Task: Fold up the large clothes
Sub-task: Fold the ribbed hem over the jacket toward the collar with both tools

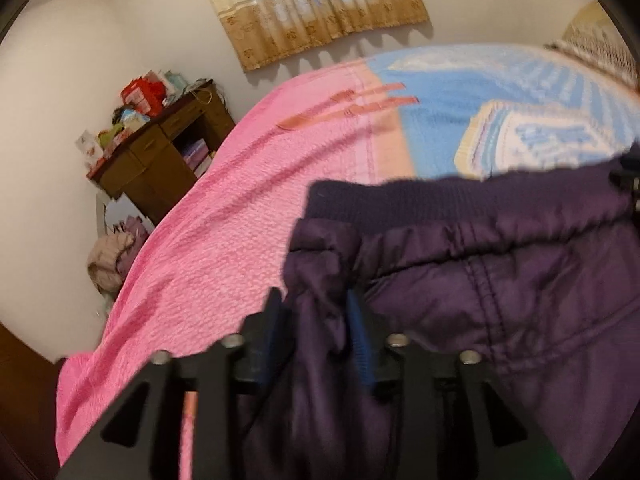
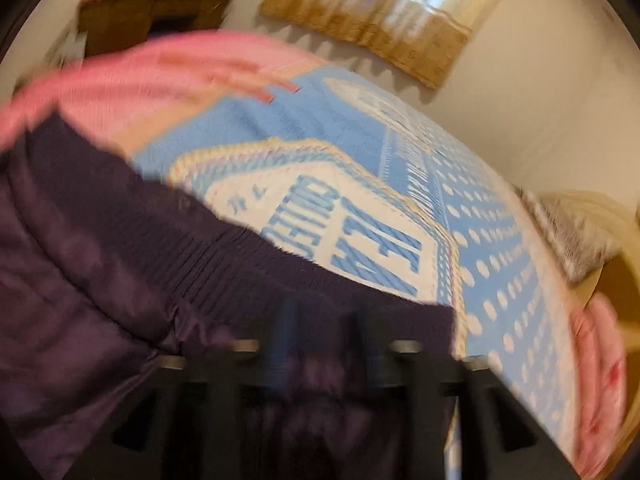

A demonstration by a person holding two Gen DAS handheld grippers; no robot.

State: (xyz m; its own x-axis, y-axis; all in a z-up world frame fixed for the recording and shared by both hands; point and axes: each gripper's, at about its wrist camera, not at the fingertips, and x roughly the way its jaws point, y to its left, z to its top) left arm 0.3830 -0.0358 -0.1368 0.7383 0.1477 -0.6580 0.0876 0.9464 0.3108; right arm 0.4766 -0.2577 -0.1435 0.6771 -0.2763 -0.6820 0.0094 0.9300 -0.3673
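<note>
A dark purple padded jacket [image 1: 500,280] with a ribbed knit hem lies on a bed; it also fills the lower left of the right wrist view [image 2: 100,280]. My left gripper [image 1: 316,312] is shut on a bunch of the jacket's fabric near its left end. My right gripper [image 2: 324,320] is shut on the jacket just below the ribbed hem [image 2: 248,256], near its right end. The right wrist view is motion-blurred.
The bed carries a pink blanket [image 1: 208,240] and a blue and white patterned blanket [image 2: 460,208]. A brown desk [image 1: 160,152] piled with items stands by the far wall, under a beige curtain [image 1: 320,12]. A pillow [image 2: 568,232] lies at the right.
</note>
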